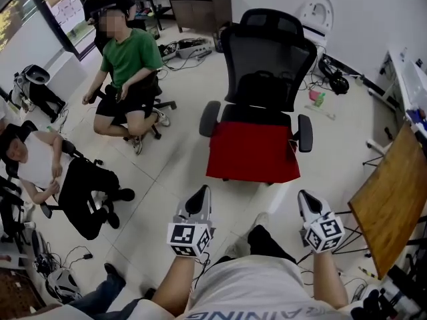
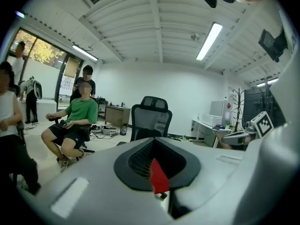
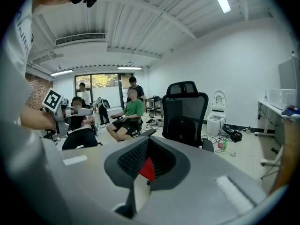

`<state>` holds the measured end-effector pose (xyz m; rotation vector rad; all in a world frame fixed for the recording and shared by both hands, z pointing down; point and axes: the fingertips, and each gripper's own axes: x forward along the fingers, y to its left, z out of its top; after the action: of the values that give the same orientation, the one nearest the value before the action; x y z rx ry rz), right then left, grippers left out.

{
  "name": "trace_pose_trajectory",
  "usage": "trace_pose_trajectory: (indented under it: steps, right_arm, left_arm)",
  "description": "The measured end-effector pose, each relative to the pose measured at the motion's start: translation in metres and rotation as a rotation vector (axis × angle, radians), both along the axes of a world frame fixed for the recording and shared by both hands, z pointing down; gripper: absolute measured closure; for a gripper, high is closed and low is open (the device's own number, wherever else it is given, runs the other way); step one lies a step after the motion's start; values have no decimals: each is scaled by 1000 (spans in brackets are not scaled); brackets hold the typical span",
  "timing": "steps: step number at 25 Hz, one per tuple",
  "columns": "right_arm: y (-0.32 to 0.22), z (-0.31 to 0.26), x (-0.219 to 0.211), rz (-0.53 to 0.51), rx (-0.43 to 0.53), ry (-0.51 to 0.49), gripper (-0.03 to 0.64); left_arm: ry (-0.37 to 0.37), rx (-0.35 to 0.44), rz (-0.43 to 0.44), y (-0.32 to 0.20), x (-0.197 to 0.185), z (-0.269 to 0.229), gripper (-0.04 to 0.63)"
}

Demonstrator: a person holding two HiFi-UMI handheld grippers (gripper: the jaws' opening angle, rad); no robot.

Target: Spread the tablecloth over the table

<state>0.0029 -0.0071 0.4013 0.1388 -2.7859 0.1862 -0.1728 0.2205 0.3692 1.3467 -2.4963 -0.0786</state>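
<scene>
A red tablecloth [image 1: 253, 151] lies folded on the seat of a black mesh office chair [image 1: 267, 65] in the middle of the head view. My left gripper [image 1: 200, 193] is shut and empty, pointing at the chair from a short way before the cloth's near left corner. My right gripper [image 1: 305, 197] is also shut and empty, just short of the near right corner. In the left gripper view a sliver of the red cloth [image 2: 158, 177] shows past the closed jaws; in the right gripper view the same cloth [image 3: 147, 169] does too. A wooden table [image 1: 393, 199] stands at the right.
A person in a green shirt [image 1: 130, 72] sits on a chair at the back left; another seated person [image 1: 47, 172] is at the far left. Cables and gear lie on the floor [image 1: 183, 49]. A white desk [image 1: 410, 79] runs along the right wall.
</scene>
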Motion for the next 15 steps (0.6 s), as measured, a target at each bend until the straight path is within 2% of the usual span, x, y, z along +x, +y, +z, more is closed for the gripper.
trace_pose_trajectory:
  steps: [8, 15]
  right_arm:
    - [-84, 57, -31, -27, -97, 67, 611]
    - [-118, 124, -43, 25, -172, 142, 611]
  left_arm:
    - [61, -100, -43, -77, -48, 42, 589]
    - [163, -179, -54, -97, -68, 114, 589]
